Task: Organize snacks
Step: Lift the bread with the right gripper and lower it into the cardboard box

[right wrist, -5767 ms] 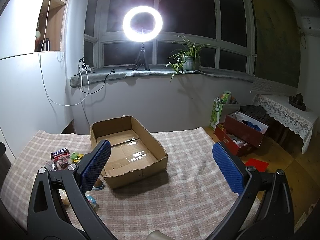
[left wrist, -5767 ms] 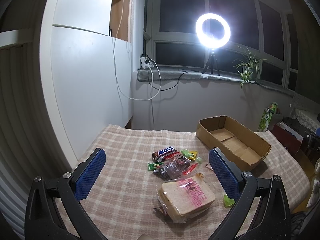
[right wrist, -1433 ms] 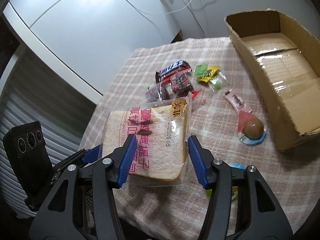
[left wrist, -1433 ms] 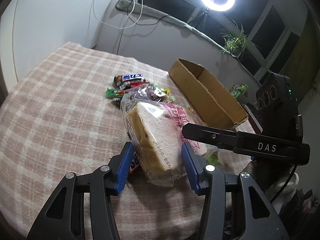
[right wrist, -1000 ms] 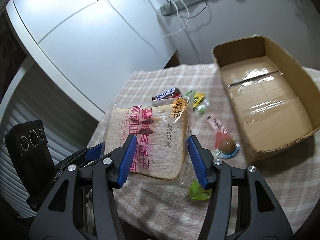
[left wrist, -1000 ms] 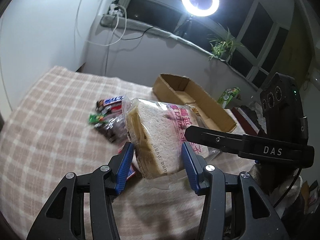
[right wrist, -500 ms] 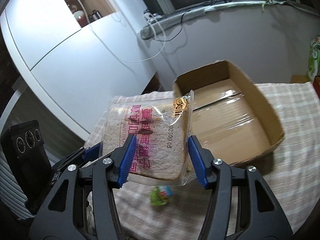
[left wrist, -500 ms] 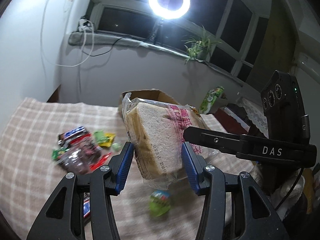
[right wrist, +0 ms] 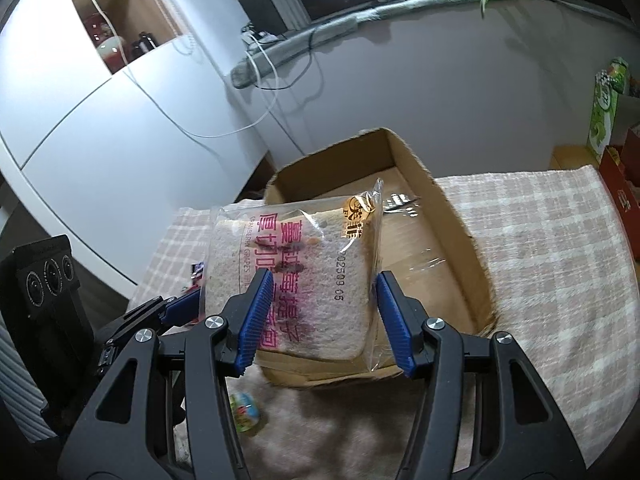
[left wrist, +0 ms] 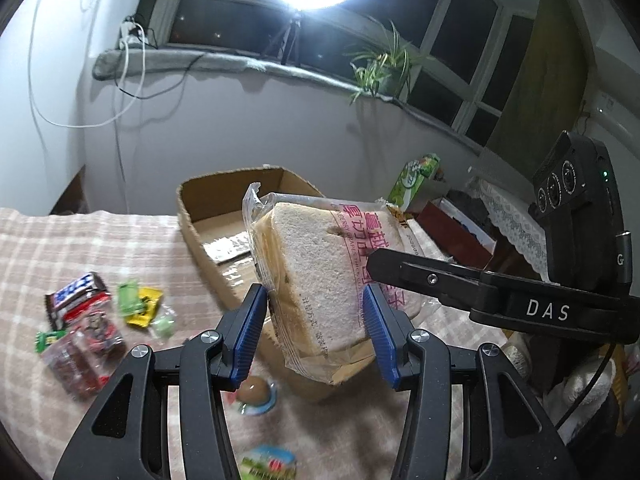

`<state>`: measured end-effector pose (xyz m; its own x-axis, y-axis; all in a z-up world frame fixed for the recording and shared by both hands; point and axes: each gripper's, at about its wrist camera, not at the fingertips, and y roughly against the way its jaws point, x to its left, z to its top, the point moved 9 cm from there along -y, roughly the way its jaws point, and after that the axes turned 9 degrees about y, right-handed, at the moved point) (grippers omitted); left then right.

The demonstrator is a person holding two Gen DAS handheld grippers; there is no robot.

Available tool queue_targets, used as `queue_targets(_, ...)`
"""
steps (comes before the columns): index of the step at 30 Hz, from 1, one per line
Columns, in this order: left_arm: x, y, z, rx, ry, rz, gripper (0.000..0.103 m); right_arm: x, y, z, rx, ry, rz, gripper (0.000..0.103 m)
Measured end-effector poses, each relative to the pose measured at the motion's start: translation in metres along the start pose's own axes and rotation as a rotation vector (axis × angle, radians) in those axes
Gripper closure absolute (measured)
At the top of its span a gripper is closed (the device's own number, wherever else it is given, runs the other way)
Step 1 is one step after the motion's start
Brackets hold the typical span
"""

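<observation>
Right wrist view: both tongs (right wrist: 320, 314) (left wrist: 314, 332) pinching the bagged bread (right wrist: 296, 280), box (right wrist: 452, 216) floor partly hidden behind it.

Pale white bread (left wrist: 316, 276) in a clear bag with pink lettering, and the date on it is black. Blue ribbed pads (left wrist: 250, 332) on black gripper arms. Plain brown cardboard box (right wrist: 452, 216), a shiny clear tape strip across its floor. Under it all a beige-and-white checked cloth (right wrist: 560, 240). On that cloth: a yellow wrapper (left wrist: 144, 306), a green one (left wrist: 129, 298), a dark bar with white-and-blue lettering (left wrist: 74, 292).
</observation>
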<state>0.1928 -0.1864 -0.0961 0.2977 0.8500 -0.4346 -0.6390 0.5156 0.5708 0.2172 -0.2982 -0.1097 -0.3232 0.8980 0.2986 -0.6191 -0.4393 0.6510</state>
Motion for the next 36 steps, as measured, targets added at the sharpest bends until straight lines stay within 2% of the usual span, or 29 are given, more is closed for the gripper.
queue_targets(15,0.004,-0.04,-0.01,0.091,0.0,0.056,0.055,-0.032,-0.024,-0.002,0.037,-0.024,-0.08,0.047)
queue_targets(27,0.003,-0.025,-0.006,0.061,-0.024,0.067,0.055,-0.022,-0.004,-0.001,0.001,-0.001,-0.119,0.047)
queue_targets(36,0.003,0.009,-0.004,0.002,-0.062,0.088,0.055,0.01,0.018,-0.007,-0.027,0.062,-0.129,0.047)
